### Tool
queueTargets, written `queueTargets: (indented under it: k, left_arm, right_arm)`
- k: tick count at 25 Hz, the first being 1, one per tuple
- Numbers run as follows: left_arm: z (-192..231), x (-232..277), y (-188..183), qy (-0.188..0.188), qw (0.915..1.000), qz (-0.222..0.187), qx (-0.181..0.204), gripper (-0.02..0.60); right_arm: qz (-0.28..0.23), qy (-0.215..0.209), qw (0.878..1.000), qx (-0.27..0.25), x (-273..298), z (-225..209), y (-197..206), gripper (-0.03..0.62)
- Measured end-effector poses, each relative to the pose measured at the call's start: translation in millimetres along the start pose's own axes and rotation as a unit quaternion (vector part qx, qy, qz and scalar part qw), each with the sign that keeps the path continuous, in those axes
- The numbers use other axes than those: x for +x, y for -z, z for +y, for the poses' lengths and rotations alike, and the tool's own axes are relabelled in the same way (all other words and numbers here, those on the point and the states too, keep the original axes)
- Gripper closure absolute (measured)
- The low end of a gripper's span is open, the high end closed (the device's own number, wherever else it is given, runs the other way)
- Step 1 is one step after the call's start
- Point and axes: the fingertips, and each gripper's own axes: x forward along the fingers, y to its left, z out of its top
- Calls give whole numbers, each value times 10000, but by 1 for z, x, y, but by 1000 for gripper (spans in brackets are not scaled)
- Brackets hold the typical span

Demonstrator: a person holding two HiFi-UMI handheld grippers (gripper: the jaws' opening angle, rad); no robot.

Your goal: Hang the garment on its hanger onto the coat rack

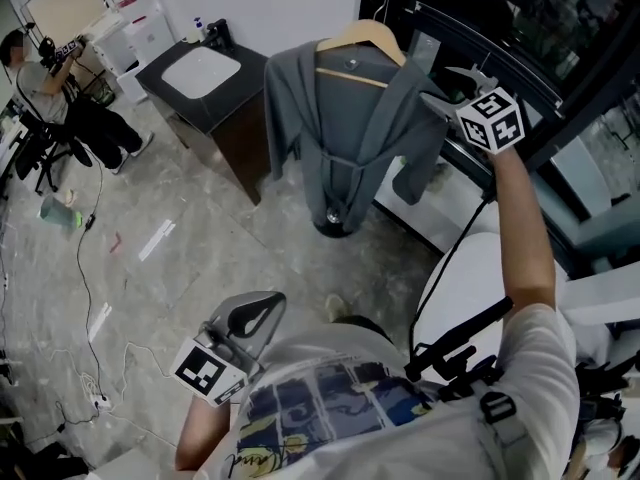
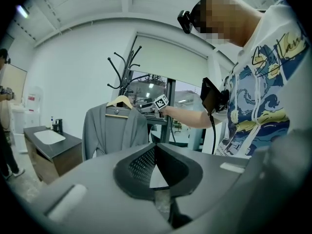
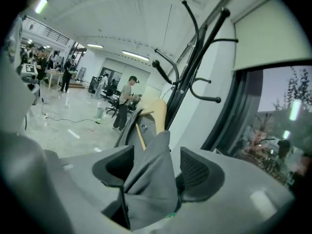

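Cables litter grey floor; garment hangs.

Right gripper high on outstretched arm, jaws wide apart; left gripper low, jaws together.

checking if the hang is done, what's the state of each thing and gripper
garment, draped on hanger
hanger, seemingly hooked on rack
rack, upright
left gripper, shut, empty
right gripper, open, garment fold between jaws, not pinched
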Motion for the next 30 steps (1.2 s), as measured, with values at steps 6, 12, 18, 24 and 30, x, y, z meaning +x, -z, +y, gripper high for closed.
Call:
queueTargets:
  k: [6,12,18,24,30]
  left_arm:
    - [-27,-27,9,304,9995,-15,17,580]
    - [-64,-54,30,617,9978,122,189,580]
    - [-100,-80,54,780,9966,242,106,580]
    - [-139,-90,60,925,9950,305,214,580]
    - [-167,-85,55,858,9960,227,114,580]
  right_arm:
    - [-284,174,9993,184,-74,85,0,382]
    - [-119,71,9990,414,-138,198,25,573]
    - [-30,27,9953,965,-201,287,46,591]
    - [-30,-511,9901,1308,-239,374,49,591]
    - [-302,-1062,9837,1418,-262,425,35,592]
